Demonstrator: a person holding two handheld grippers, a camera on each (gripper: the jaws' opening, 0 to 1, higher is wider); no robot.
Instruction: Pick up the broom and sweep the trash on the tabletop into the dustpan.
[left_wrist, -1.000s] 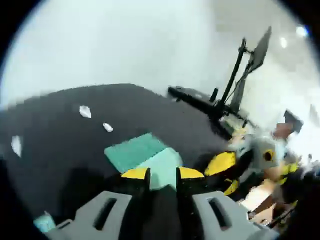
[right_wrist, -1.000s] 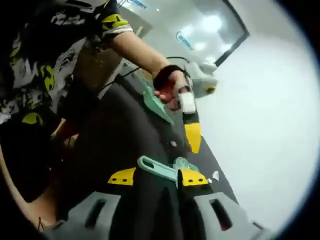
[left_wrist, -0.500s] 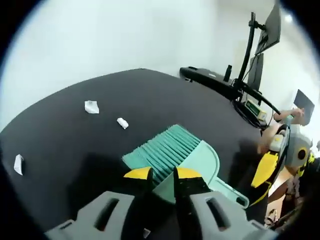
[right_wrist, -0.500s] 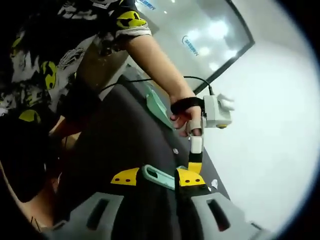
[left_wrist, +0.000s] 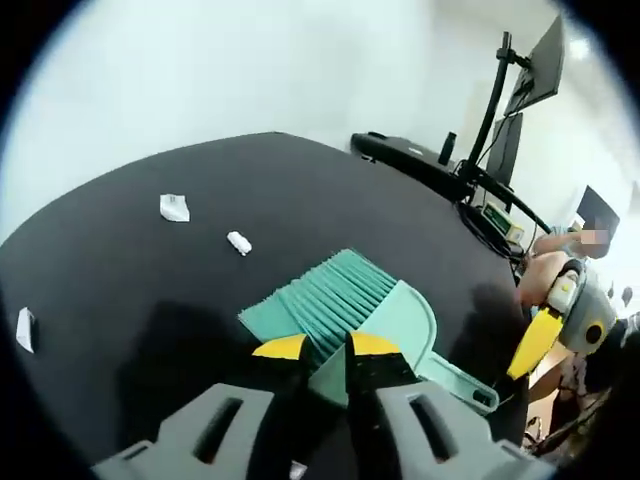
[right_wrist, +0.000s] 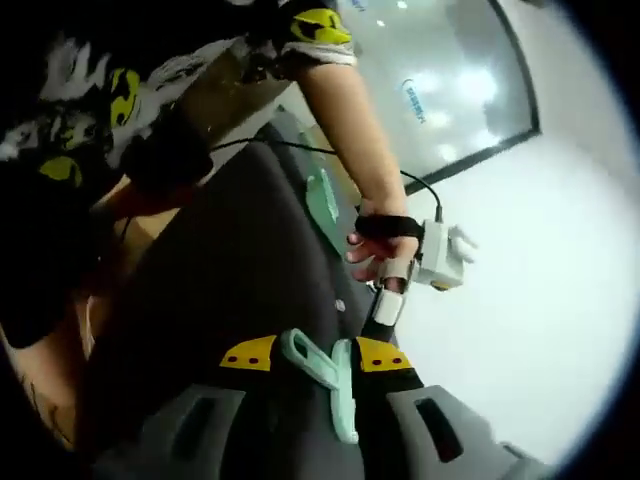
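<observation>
A teal-bristled broom (left_wrist: 322, 293) lies nested in a mint dustpan (left_wrist: 405, 318) on the black table (left_wrist: 120, 280). My left gripper (left_wrist: 327, 350) is low over the pan's near rim, its jaws close together with a wedge of the rim between them. The mint handle (left_wrist: 462, 380) runs to the right, where my right gripper (left_wrist: 530, 345) hovers at its end. In the right gripper view the looped handle (right_wrist: 305, 358) lies between the parted jaws of my right gripper (right_wrist: 315, 355). A hand holds my left gripper (right_wrist: 388, 300) just beyond. Paper scraps (left_wrist: 173, 207) (left_wrist: 238, 243) (left_wrist: 22, 328) dot the table.
Monitors on a black arm (left_wrist: 500, 110) and dark gear (left_wrist: 410, 160) stand along the table's far edge. A person's arm (right_wrist: 340, 120) and body (right_wrist: 90, 110) crowd the left side of the right gripper view. A green object (right_wrist: 322, 195) and a cable (right_wrist: 260, 145) lie farther along the table.
The left gripper view has steadied over the dustpan after a blurred swing. In the right gripper view the looped handle has slid deeper between the jaws and turned.
</observation>
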